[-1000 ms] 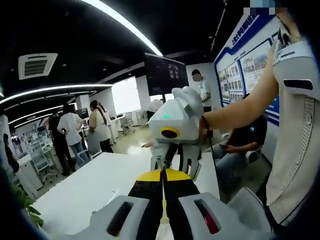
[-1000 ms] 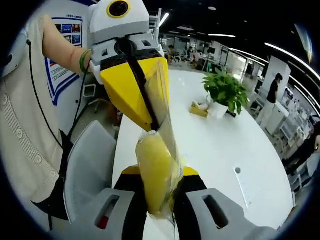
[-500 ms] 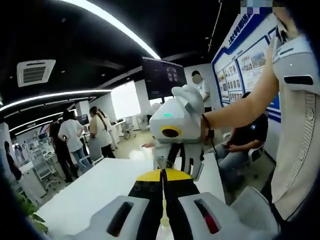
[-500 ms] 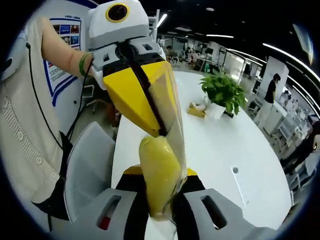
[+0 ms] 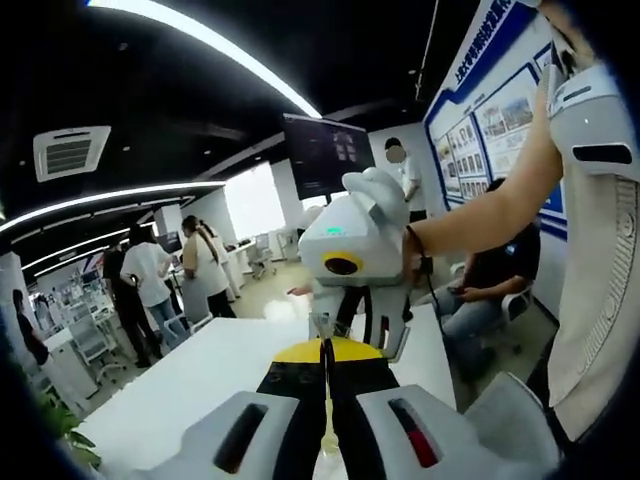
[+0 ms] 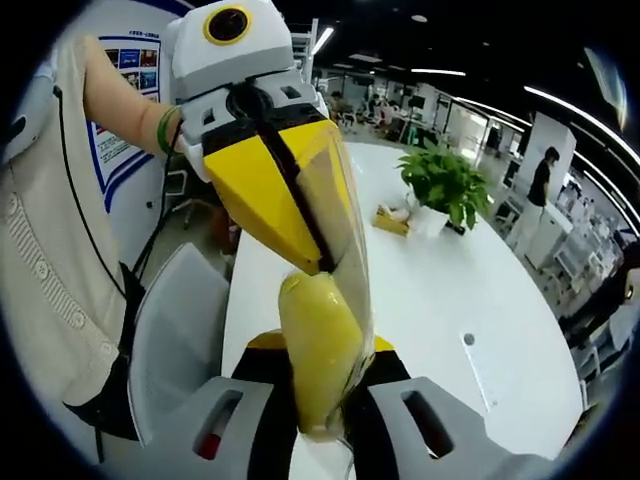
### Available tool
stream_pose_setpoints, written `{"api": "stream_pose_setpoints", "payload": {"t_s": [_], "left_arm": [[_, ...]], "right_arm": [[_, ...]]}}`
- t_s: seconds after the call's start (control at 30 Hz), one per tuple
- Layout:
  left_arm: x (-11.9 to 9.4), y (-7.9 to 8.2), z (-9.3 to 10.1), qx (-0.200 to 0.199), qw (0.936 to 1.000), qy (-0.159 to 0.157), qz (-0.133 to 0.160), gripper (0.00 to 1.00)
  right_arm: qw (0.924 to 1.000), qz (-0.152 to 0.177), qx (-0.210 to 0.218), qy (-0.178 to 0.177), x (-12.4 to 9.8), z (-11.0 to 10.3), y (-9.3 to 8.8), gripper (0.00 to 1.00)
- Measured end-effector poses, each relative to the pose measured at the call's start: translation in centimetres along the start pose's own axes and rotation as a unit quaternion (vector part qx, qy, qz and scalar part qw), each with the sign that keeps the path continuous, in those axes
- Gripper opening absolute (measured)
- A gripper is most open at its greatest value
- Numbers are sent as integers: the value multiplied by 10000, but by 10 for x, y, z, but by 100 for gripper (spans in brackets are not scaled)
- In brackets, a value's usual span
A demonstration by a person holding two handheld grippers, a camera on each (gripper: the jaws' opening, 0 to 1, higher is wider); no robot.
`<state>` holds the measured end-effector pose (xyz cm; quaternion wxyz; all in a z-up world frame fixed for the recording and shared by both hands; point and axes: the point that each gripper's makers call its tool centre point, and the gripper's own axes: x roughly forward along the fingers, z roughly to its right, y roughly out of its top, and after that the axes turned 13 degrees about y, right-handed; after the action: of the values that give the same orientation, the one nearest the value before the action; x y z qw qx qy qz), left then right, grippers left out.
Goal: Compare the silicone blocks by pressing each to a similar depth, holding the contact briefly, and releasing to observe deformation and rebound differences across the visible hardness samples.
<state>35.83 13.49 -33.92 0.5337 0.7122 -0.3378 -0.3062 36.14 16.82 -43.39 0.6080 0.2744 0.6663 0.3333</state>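
Little has changed over the last second: both views have drifted slightly, which is the hands moving, while the grip itself looks the same as before. In the right gripper view, on the left, the left gripper (image 6: 318, 262) comes in from the upper left with its yellow jaws closed flat on the clear plastic bag (image 6: 352, 250), pinching the upper part of the wrapper. Just right of and below it, the yellow silicone block (image 6: 318, 345) sits inside that bag, squeezed between the closed jaws of the right gripper (image 6: 322, 425) at the near edge of the view. Further right, the white table (image 6: 450, 290) stretches away with a potted plant (image 6: 445, 185) standing on its far part. In the left gripper view the left gripper's own jaws meet with only a thin sliver of clear bag showing between them, and the right gripper (image 5: 352, 335) hangs just beyond their tips, over the white table, with people standing far off on the left. Since the pinch on the block has not visibly deepened or eased across the second, this reads as the brief hold of the press. The release and the watch for rebound are not yet done, and the block is off the table, held in the air between the two grippers.
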Motion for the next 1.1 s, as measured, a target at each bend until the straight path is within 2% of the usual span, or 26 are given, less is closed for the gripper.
{"api": "stream_pose_setpoints", "payload": {"t_s": [0.1, 0.4, 0.47, 0.57, 0.63, 0.7, 0.77, 0.8, 0.87, 0.9, 0.97, 1.03, 1.1], "left_arm": [[0, 3, 0, -3, 10000, 38, 91, 0], [-1, 3, 3, 118, 9999, -12, 49, 0], [-1, 5, 3, 307, 9994, 130, 121, 0], [-2, 6, 2, 177, 9996, 175, 102, 0], [-2, 7, 1, -36, 9998, 159, 128, 0], [-2, 6, 1, -409, 9990, 156, 76, 0], [-2, 7, 0, -545, 9984, 144, 63, 0], [-3, 6, -1, -933, 9954, 207, -4, 0], [-3, 5, -2, -1114, 9936, 189, -10, 0], [-4, 5, -3, -1367, 9904, 190, -7, 0], [-5, 5, -4, -1524, 9882, 166, 58, 0], [-6, 4, -6, -1872, 9822, 148, 106, 0], [-7, 1, -10, -2295, 9731, 176, 107, 0]], "right_arm": [[10000, 32, -3, 2, -2, -2, 3, 10], [9999, -94, -72, -27, -3, -4, 1, 10], [10000, -21, -15, -8, -2, -4, 3, 11], [9999, 60, 88, 90, -3, -6, 4, 11], [9999, 96, 102, 92, -3, -5, 4, 12], [9998, 78, 114, 108, -3, -6, 4, 13], [9999, 84, 76, 97, -3, -6, 4, 14], [9998, 104, 99, 128, -3, -7, 5, 14], [9997, 125, 130, 178, -2, -8, 5, 15], [9997, 128, 122, 175, -2, -8, 5, 15], [9998, 117, 61, 144, -2, -7, 5, 16], [9998, 6, -134, 120, -2, -5, 5, 17], [9997, -14, -200, 130, -2, -2, 5, 18]]}}
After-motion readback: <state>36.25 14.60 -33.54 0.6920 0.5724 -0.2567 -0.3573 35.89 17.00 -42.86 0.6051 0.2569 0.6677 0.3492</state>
